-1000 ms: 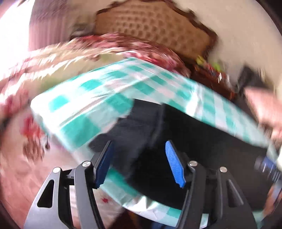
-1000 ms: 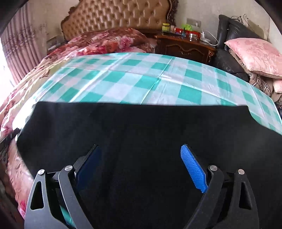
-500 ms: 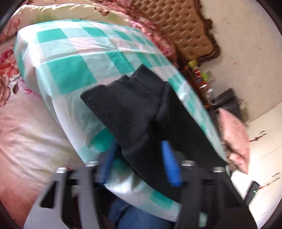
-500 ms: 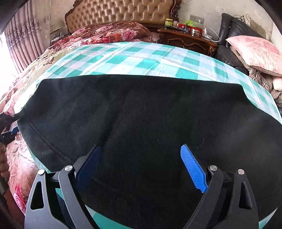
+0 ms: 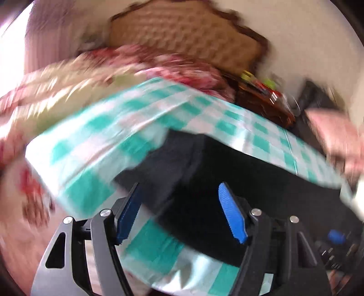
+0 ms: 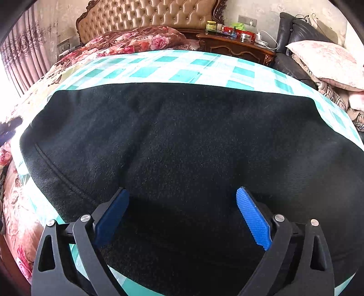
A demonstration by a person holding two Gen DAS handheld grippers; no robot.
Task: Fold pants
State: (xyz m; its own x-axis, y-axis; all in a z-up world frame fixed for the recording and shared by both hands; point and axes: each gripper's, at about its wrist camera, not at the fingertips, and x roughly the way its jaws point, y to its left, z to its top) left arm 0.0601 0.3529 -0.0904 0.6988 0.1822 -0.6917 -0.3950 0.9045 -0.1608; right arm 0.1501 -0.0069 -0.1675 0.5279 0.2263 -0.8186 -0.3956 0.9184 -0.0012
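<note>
Currently I log black pants (image 6: pixel 182 141) spread flat on the checked cloth (image 6: pixel 186 66), soft and limp, best pinched at a hem edge; left gripper (image 5: pixel 179 211) and right gripper (image 6: pixel 182 218) both agape, empty.

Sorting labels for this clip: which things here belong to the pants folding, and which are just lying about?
Job: pants; checked cloth under them; left gripper and right gripper, both open.
Lying about: floral quilt; nightstand with bottles; pink pillow; headboard.
</note>
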